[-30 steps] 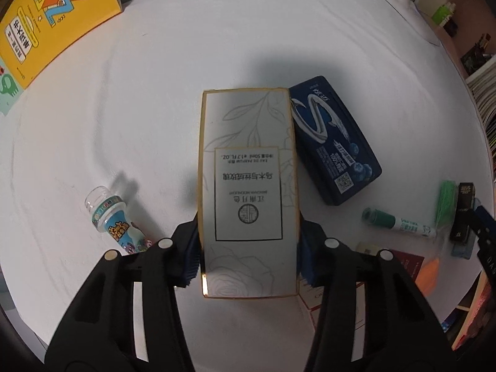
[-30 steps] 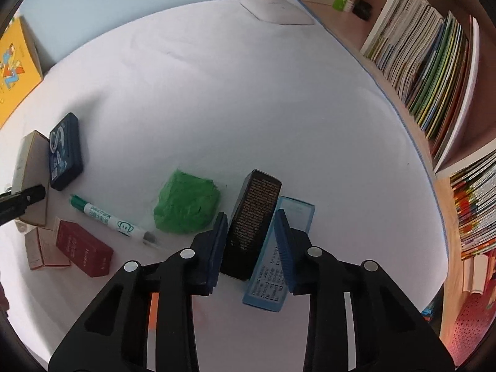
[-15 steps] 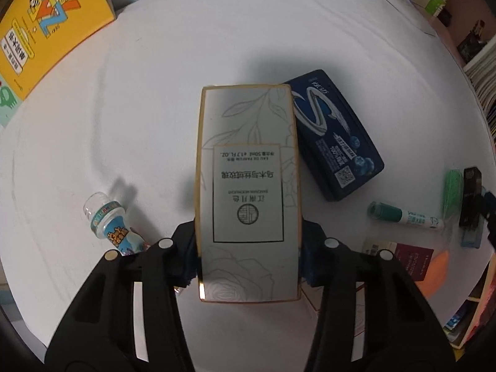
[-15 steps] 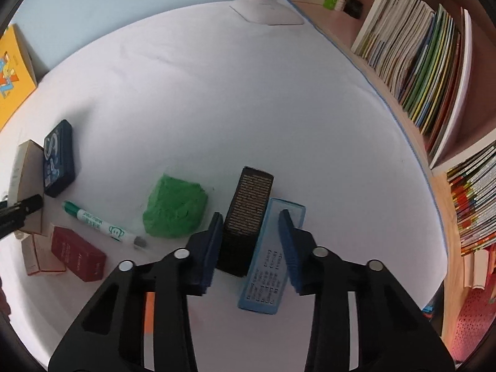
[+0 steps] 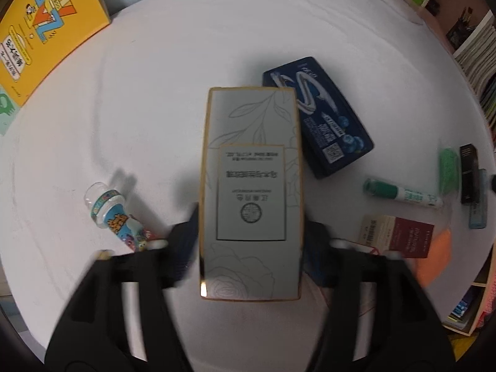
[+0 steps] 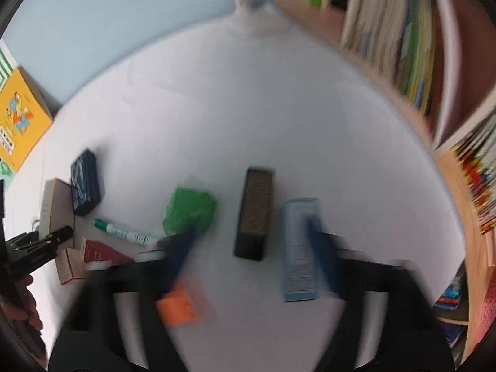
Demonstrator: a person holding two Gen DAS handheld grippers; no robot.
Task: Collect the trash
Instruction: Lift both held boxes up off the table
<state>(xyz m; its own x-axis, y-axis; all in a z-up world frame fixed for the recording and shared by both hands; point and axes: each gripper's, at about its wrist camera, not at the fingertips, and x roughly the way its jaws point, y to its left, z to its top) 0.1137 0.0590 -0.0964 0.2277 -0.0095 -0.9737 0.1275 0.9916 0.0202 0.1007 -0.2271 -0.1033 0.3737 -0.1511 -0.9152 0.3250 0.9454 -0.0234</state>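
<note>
Two grippers engaged: left gripper point(image 5: 251, 245) clamps the white perfume box point(image 5: 251, 192), long axis forward; right gripper point(image 6: 251, 248) spread wide, black box point(image 6: 254, 214) lying lengthwise between its fingers on the table point(image 6: 279, 108).

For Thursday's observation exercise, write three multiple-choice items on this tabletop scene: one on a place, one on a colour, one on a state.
1. The dark blue gum box lies where relative to the tall grey gold-edged carton?
A) right of it
B) left of it
C) under the yellow book

2. The cap of the white marker pen is
A) red
B) green
C) black

3. The left gripper is
A) open over the marker
B) shut, empty
C) shut on the carton

Answers:
1 A, the blue box adjoins the carton's right edge.
2 B, its end is green.
3 C, both fingers press the carton's sides.
</note>
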